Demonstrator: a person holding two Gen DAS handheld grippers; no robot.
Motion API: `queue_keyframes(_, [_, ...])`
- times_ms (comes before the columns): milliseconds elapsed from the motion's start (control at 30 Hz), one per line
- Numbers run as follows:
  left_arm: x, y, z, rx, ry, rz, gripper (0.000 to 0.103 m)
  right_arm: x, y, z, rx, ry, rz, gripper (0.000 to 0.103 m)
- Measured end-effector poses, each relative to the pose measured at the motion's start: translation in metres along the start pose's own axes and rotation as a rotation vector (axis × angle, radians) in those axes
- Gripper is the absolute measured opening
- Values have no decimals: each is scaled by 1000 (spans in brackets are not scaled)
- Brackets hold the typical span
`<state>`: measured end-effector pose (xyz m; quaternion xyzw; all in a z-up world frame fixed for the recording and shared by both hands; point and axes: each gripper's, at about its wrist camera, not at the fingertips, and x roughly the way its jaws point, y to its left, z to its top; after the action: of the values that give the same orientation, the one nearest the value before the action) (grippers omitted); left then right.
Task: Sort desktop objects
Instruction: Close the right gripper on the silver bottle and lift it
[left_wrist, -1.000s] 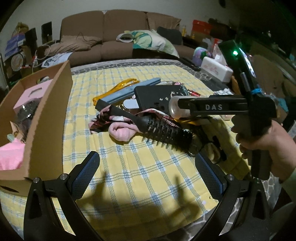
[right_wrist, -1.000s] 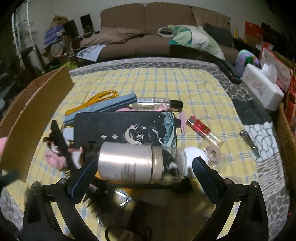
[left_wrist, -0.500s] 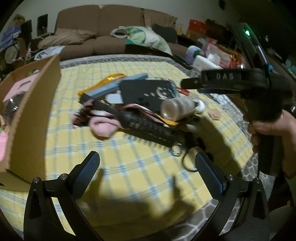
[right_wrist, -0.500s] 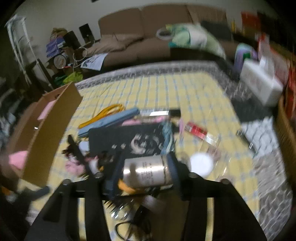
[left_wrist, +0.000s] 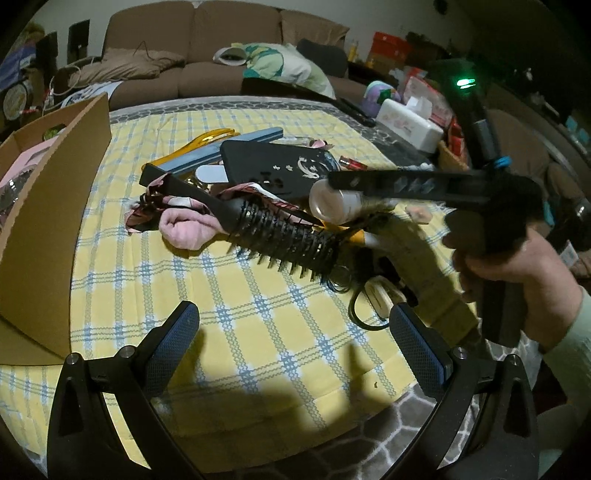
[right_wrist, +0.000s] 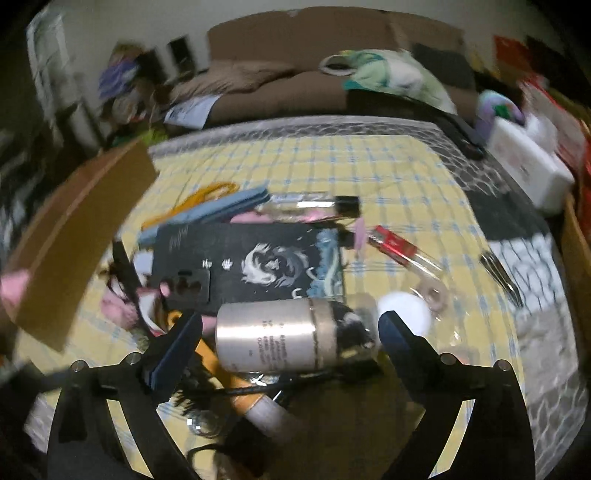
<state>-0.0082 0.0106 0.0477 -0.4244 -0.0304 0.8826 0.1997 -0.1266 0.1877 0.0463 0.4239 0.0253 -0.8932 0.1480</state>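
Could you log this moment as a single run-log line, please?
right gripper: jaws opening, silver bottle between them | left gripper: open, empty | cardboard box: left

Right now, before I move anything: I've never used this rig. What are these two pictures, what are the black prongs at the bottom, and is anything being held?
There is no robot here. A person holds a two-finger gripper in each hand, and each gripper carries a wide-angle camera looking along its fingers. The prongs are those fingers.

The left camera shows the left gripper open over bare yellow checked cloth, with nothing between its fingers. At its right edge you see the person's right hand holding the other gripper.

The right camera shows the right gripper with its jaws opening. A silver bottle lies on its side between them, but the pads do not look pressed on it.

Also on the cloth are a round hairbrush, a black case with a white print and a pink cloth. A cardboard box stands on the left.
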Motion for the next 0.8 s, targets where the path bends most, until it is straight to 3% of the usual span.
queue_keyframes(133, [7,-3,-2,5,12,-15,103,17,8,-1,-95,27,-77,103])
queue_keyframes(267, [10,-6,-2,11,16,-23,103,33,-7,-4,-51,85,-25,103])
queue_keyframes(500, [4,-7,0,7,11,-17,103,7,-9,0,-45,10,1,99])
queue_keyframes(567, [2,-8,3,9,6,-19,103,-11,-16,5,2,-20,-1,99])
queue_keyframes(800, [-9,-13,26,30,-26,-21,103,-99,-81,-4,387,-155,37,99])
